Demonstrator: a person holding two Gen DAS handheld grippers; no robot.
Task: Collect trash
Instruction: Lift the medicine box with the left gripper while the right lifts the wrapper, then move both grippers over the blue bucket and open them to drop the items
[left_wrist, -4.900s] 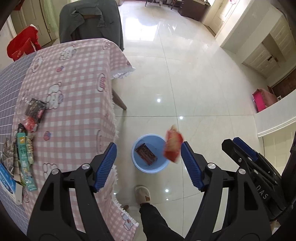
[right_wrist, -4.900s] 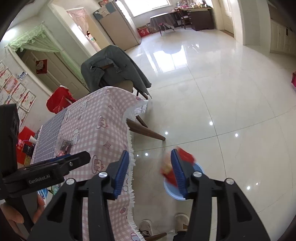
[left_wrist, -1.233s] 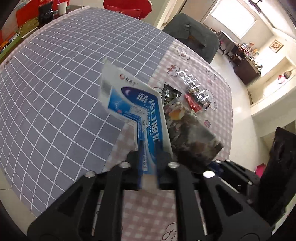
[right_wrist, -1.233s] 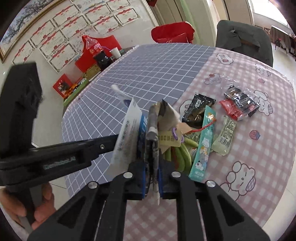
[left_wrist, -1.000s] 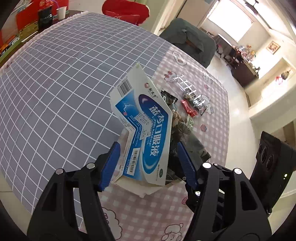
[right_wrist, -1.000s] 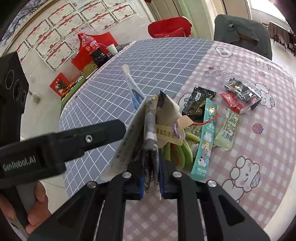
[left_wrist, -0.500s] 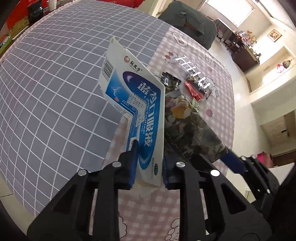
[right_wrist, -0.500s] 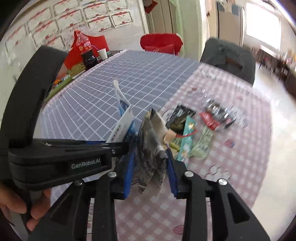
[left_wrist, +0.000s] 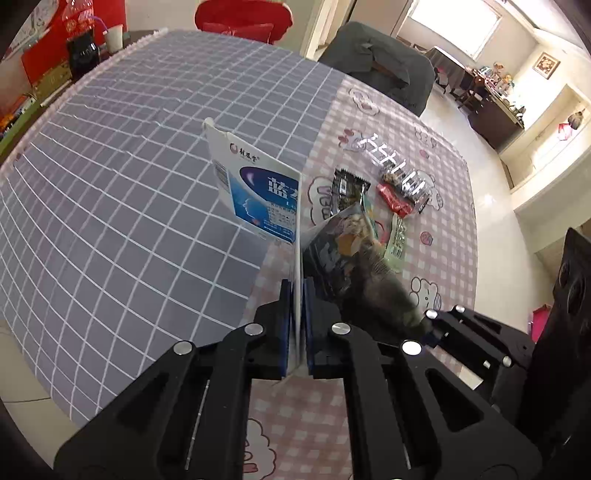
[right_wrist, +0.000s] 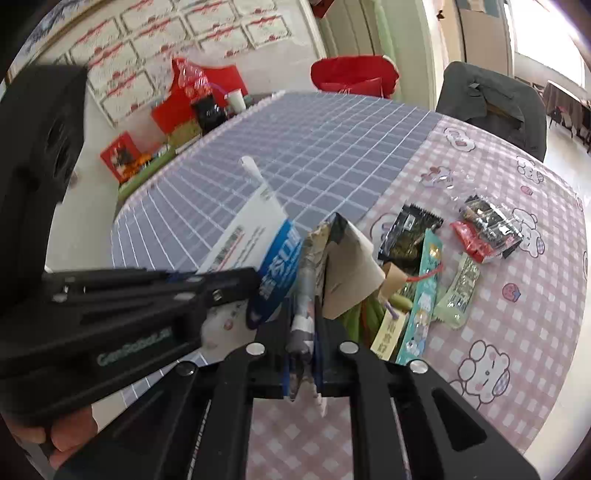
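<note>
My left gripper is shut on the lower edge of a flattened white and blue carton, which stands upright above the tablecloth. In the right wrist view my right gripper is shut on a crumpled dark wrapper with a pale inner side. The left gripper sits close on its left with the carton. In the left wrist view, the wrapper hangs just right of the carton. More trash lies on the pink cloth: a black wrapper, a teal wrapper, a pale green one and a red one.
The table has a grey checked cloth and a pink checked cloth. A grey draped chair and a red chair stand behind it. Red boxes and a cup sit at the far edge. A hand holds the left gripper.
The left jaws, wide apart a second ago, have closed onto the carton. The right jaws briefly loosened around the wrapper and have closed on it again. Both hands stayed almost in place.
</note>
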